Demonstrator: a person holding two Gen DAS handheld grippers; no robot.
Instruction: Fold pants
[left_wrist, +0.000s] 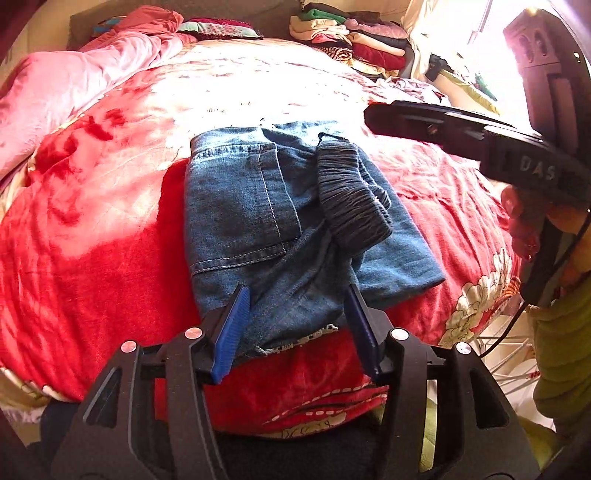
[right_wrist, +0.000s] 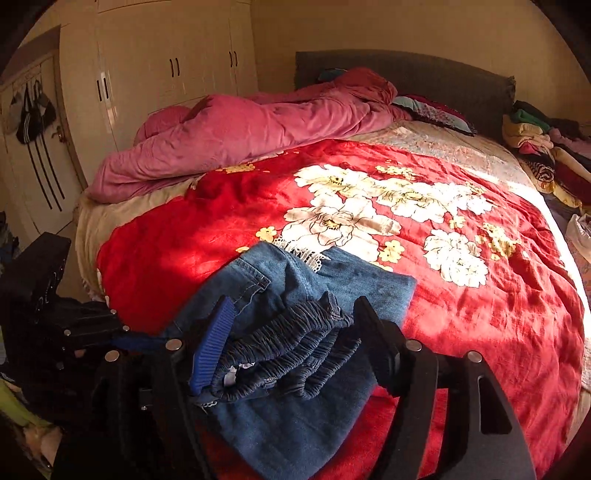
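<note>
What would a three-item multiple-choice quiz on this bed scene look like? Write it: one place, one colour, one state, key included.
1. The folded jeans lie on:
A. a red floral blanket
B. a wooden floor
C. a chair

2. The rumpled duvet near the headboard is:
A. green
B. pink
C. white

3. The left gripper stands:
A. shut on the jeans
B. open, jeans edge between its fingers
C. out of view

Key: 1 A, red blanket shows around the denim; 2 B, pink in both views; 3 B, the blue pads stand apart from the cloth.
</note>
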